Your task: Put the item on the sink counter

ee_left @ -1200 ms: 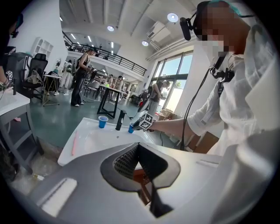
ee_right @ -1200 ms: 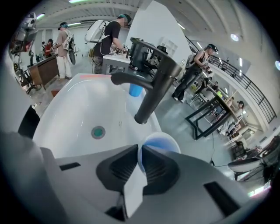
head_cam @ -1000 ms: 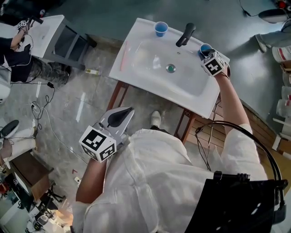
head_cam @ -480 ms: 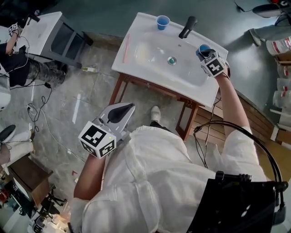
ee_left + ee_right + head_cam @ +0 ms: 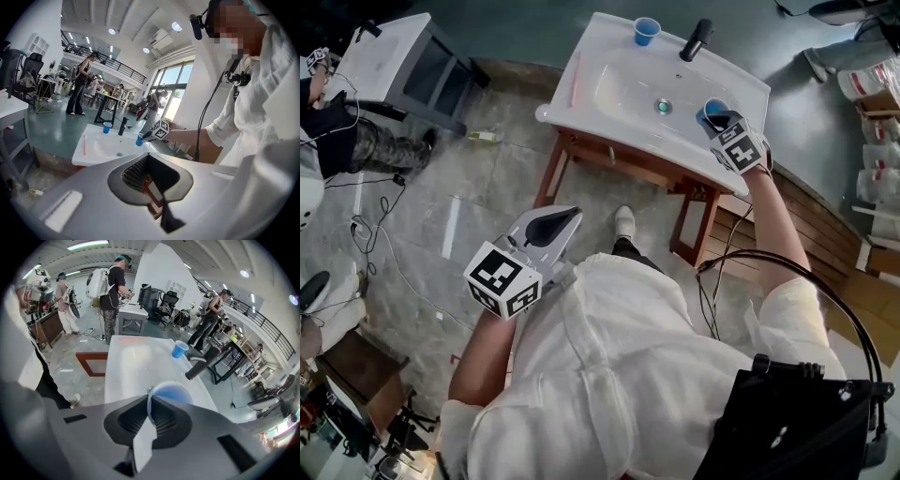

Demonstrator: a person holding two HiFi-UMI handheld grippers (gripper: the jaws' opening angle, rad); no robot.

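A white sink (image 5: pixel 581 112) on a wooden stand has a black faucet (image 5: pixel 695 39) at its back. My right gripper (image 5: pixel 715 120) is shut on the rim of a blue cup (image 5: pixel 711 112), held above the sink's right side. The right gripper view shows the rim pinched between the pads, with the blue cup (image 5: pixel 171 394) just beyond them. A second blue cup (image 5: pixel 646 30) stands on the back counter left of the faucet. My left gripper (image 5: pixel 546 230) hangs over the floor near my body, shut and empty.
A thin pink item (image 5: pixel 575 91) lies along the sink's left counter. Another white sink unit (image 5: pixel 394 52) stands at the far left with a person (image 5: pixel 337 131) beside it. Cables (image 5: pixel 375 220) trail across the floor. White bags (image 5: pixel 877 187) line the right wall.
The right gripper has carried the blue cup from beside the faucet toward the sink's front right. The whole sink has slid up in the head view. The left gripper shifted slightly.
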